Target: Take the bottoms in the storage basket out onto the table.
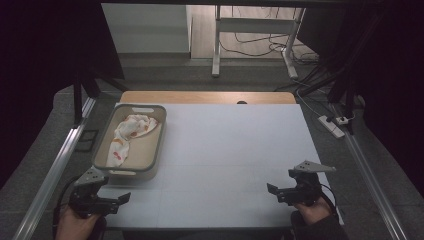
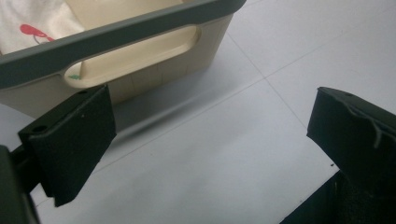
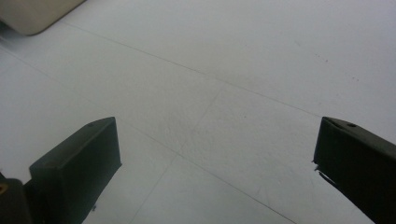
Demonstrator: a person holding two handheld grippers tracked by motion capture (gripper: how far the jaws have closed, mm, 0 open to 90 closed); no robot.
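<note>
Plainly the left gripper [image 1: 107, 200] is the nearer one: the basket [image 1: 159, 145] sits just beyond it on the left side of the white table [image 1: 235, 150], its long axis running from near to far, and the cloth [image 1: 131, 135] lies inside, farther off along that axis. In the left gripper view the jaws stand wide apart with nothing between them, the basket's near handle [image 2: 135, 53] just ahead. The right gripper [image 1: 280, 191] rests at the near right, well apart from the basket, jaws likewise wide and empty over bare tabletop. The cloth is white with orange-red prints, crumpled into a loose strip; the basket is cream with a grey rim
</note>
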